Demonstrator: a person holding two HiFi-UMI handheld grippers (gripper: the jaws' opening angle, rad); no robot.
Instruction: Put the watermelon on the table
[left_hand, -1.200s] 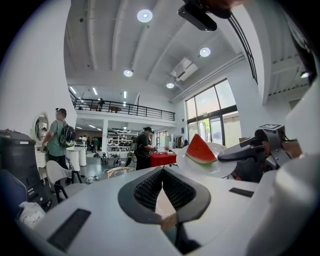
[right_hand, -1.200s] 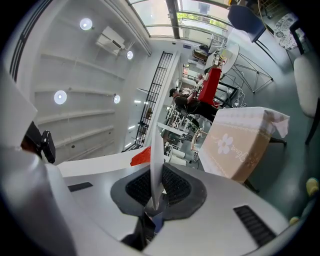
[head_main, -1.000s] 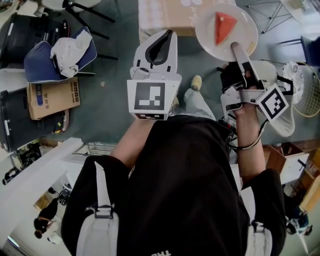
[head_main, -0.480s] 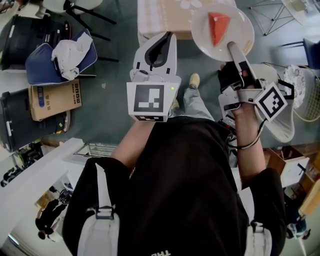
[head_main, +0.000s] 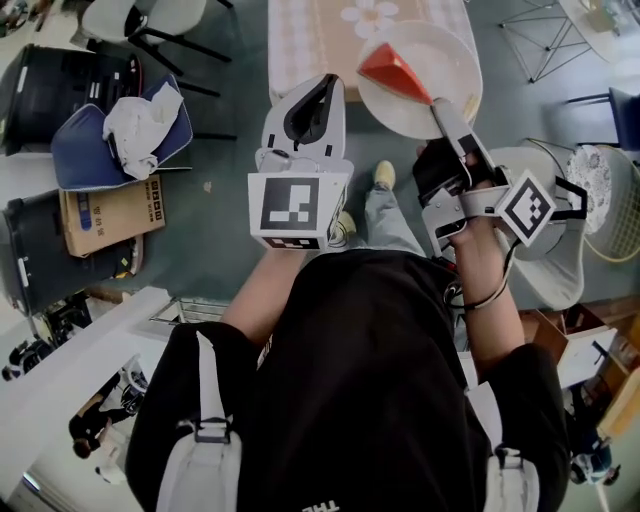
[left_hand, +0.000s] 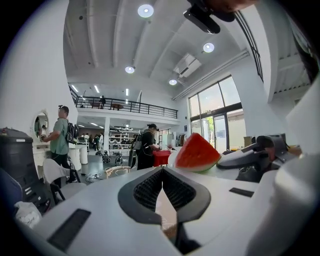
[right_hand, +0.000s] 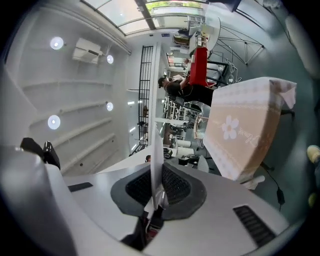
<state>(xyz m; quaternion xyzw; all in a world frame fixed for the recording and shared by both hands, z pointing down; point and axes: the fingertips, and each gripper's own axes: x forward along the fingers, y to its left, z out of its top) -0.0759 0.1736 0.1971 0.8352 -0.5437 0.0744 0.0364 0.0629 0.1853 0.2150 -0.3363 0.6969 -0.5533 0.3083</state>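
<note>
**Watermelon riding on a held plate, at the table's near edge**

Watermelon (head_main: 393, 70): red wedge with a thin green rind, lying loose at the left edge of a white plate (head_main: 440, 50). Nothing pins it. The plate surface looks glossy and shallow-dished, so I'd expect the wedge to slide if the plate tips.

Plate: round, thin rim, looks rigid and smooth. Right gripper (head_main: 440, 112) has its fingers clamped on the plate's near edge. The right gripper view shows the thin white rim pinched between ribbed black pads (right_hand: 175, 187). It's a one-point grip with the load sitting off to one side, so probably some twist at the pads.

Table (head_main: 310, 40): covered in a pale checked cloth with a daisy print, soft and draping over the edge. In the head view the plate overlaps the table's near right corner. Can't tell its height above the table.

Left gripper (head_main: 305, 120): fingers pressed together, nothing between them, just beside the plate's left edge.

Step in hand, my read: carry the plate over and set it down. Keep it level and move slowly. Land it flat, well inside the table's near edge. Release only once the base bears on the cloth
</note>
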